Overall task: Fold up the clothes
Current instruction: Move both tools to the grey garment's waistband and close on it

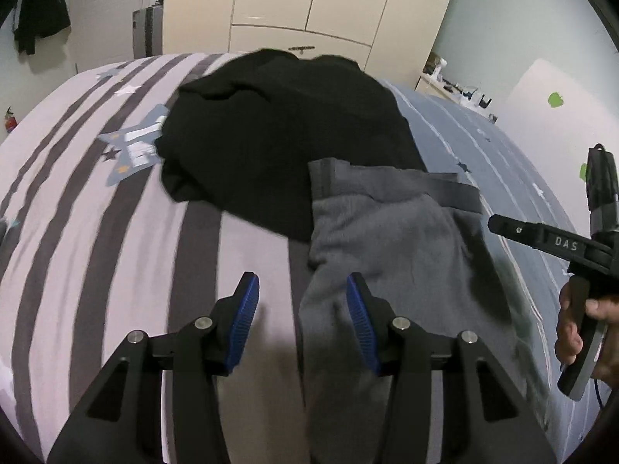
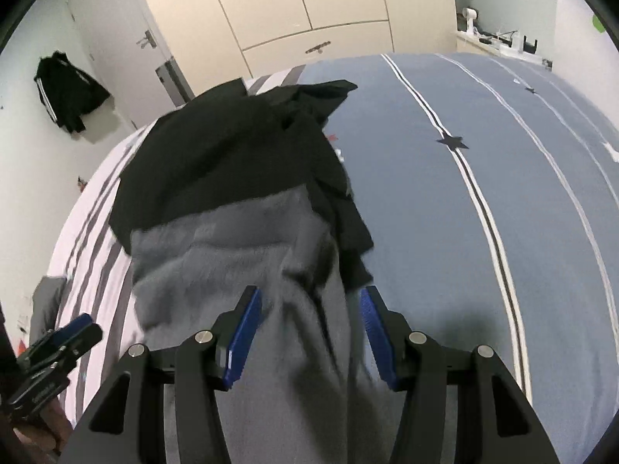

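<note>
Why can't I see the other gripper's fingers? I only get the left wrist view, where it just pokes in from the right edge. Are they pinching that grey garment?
Observer: No. In the right wrist view the right gripper has its blue pads well apart, and the grey garment lies loose beneath them.
Operator: And that dark thing hanging on the wall, what is it?
Observer: It looks like a black jacket. From this side, white stripes show along its sleeve.
</note>
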Motion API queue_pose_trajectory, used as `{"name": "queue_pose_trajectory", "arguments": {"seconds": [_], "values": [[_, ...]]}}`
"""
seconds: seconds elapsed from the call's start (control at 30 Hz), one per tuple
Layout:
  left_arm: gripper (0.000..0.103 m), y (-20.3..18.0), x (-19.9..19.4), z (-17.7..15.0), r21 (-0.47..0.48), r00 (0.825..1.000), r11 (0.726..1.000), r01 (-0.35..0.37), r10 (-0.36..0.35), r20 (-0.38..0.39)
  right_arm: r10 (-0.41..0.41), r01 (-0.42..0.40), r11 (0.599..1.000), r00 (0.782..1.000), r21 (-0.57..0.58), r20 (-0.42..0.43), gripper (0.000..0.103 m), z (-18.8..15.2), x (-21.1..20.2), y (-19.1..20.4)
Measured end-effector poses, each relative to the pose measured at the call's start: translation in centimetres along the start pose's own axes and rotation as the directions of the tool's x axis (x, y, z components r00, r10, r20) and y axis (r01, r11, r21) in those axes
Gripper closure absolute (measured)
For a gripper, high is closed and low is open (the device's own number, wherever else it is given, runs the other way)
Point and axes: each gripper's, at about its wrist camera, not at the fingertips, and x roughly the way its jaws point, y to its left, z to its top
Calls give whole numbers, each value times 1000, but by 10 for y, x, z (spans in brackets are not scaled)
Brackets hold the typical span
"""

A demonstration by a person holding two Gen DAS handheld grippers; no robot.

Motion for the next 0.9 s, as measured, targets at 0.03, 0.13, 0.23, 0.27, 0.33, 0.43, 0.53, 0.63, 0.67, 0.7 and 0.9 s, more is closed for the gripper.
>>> {"name": "queue_pose_trajectory", "arguments": {"seconds": [0.03,0.13,0.23,0.27,0.33,0.43,0.53,0.63,0.67,0.7,0.9], "values": [[59,-3,4,3,3,1000,1000,2,-2,7,10,-10,1000,1000,9,1,54,4,6,-3],[59,-10,21,15,17,1000,1000,14,-14,3,13,-13,1000,1000,11,-22,58,14,28,-10],[59,-16,34,24,28,1000,999,16,-16,0,49,-48,999,998,22,-30,78,23,38,-15],[59,-16,37,26,28,1000,999,16,-16,-1,59,-58,998,998,25,-33,93,26,40,-16],[59,-16,41,28,26,1000,1000,15,-15,-5,78,-78,997,996,24,-38,94,30,44,-17],[59,-16,48,31,23,1000,1000,15,-14,-10,66,-66,998,995,6,-73,96,31,51,-16],[59,-15,45,34,29,1000,1000,13,-13,15,57,-57,998,998,-13,-23,97,39,40,-14],[59,-10,42,35,13,999,1000,9,-9,40,82,-79,995,996,-59,46,98,57,21,-3],[59,-8,43,34,5,999,1000,6,-6,39,82,-78,994,995,-77,60,98,63,18,1],[59,-6,45,33,-2,999,1000,4,-3,36,83,-76,993,994,-94,72,98,69,15,5],[57,0,53,32,-54,998,997,62,-62,-2,16,-22,993,999,-115,-52,98,64,58,-1]]}}
